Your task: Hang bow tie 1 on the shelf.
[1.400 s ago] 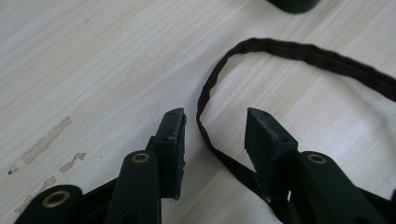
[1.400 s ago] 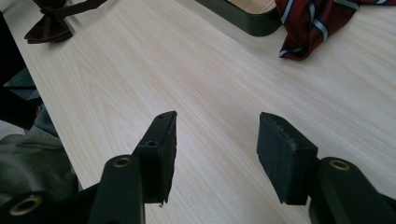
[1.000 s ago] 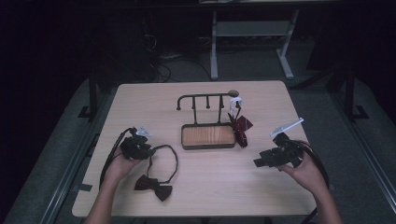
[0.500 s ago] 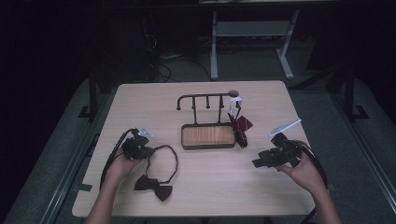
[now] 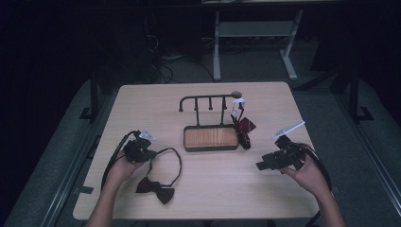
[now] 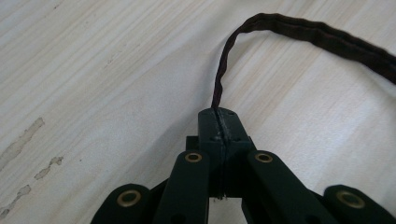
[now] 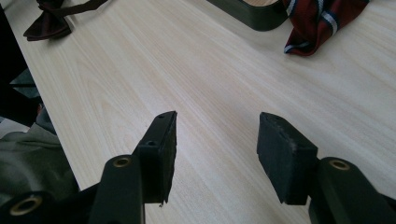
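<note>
- The dark brown fabric bow tie (image 5: pixel 156 190) lies on the near left part of the pale wooden table (image 5: pixel 213 189), with its thin neck strap (image 5: pixel 176 161) looping away toward the far side.
- The left gripper (image 5: pixel 140 150) sits at the far left end of that loop. Its jaws have just been closing, and in the left gripper view they now meet with the dark strap (image 6: pixel 223 70) pinched between the tips.
- The right gripper (image 5: pixel 269 163) hangs over bare table at the near right. Its jaws stand wide apart with nothing between them.
- A black metal rack with a wood-lined tray base (image 5: pixel 210 138) stands at the table's centre. A dark red striped tie (image 5: pixel 243 128) hangs from its right end and touches the tray's right side.
- The bow tie looks light, soft and limp, so lifting by the strap will probably leave the knot dangling and swinging below.
- The strap is narrow and may slide through the pads; a grip close to the bow would control it better, though the strap is the easier part to pick off a flat surface.
- The fabric will not break, but the loop could snag on the rack's pegs.
</note>
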Demonstrator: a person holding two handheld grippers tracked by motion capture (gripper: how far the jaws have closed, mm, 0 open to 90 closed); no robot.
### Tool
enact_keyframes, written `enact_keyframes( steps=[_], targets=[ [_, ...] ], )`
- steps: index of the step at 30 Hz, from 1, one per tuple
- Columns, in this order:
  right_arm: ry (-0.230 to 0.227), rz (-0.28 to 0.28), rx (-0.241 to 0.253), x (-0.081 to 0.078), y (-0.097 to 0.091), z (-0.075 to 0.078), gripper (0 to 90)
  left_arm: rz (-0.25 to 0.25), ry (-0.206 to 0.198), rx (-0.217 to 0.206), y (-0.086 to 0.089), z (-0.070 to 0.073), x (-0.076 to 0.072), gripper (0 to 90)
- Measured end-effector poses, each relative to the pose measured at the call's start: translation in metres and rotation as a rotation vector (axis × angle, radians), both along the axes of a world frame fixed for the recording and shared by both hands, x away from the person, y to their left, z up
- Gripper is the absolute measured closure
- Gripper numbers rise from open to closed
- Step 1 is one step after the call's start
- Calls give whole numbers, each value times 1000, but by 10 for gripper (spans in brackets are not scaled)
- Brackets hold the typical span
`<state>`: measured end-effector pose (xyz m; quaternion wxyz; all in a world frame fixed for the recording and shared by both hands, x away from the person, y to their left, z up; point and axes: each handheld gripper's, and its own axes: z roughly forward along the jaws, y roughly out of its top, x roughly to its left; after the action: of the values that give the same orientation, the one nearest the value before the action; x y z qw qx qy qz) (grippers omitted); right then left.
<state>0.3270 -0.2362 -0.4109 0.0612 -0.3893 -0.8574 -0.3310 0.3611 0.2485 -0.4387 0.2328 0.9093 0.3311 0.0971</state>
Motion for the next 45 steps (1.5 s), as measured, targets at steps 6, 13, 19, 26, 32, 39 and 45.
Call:
enact_keyframes(
  steps=[6,13,19,26,32,39,45],
  targets=[
    [3,-8,5,1,-3,-2,473,-20,-2,-19,-3,9,-4,898],
    [9,-11,7,2,-6,-3,473,-47,-6,-33,-7,16,-8,898],
    [8,-13,12,2,-8,-4,473,-61,-5,-48,-7,20,-10,898],
    [7,-14,15,2,-10,-4,473,-75,-8,-51,-9,24,-12,898],
    [10,-12,15,2,-10,-3,469,-95,-7,-53,-10,29,-14,898],
    [8,-13,19,2,-11,-3,465,-103,-5,-58,-11,32,-16,898],
    [8,-10,17,2,-11,-3,462,-109,-3,-62,-12,33,-17,898]
  ],
)
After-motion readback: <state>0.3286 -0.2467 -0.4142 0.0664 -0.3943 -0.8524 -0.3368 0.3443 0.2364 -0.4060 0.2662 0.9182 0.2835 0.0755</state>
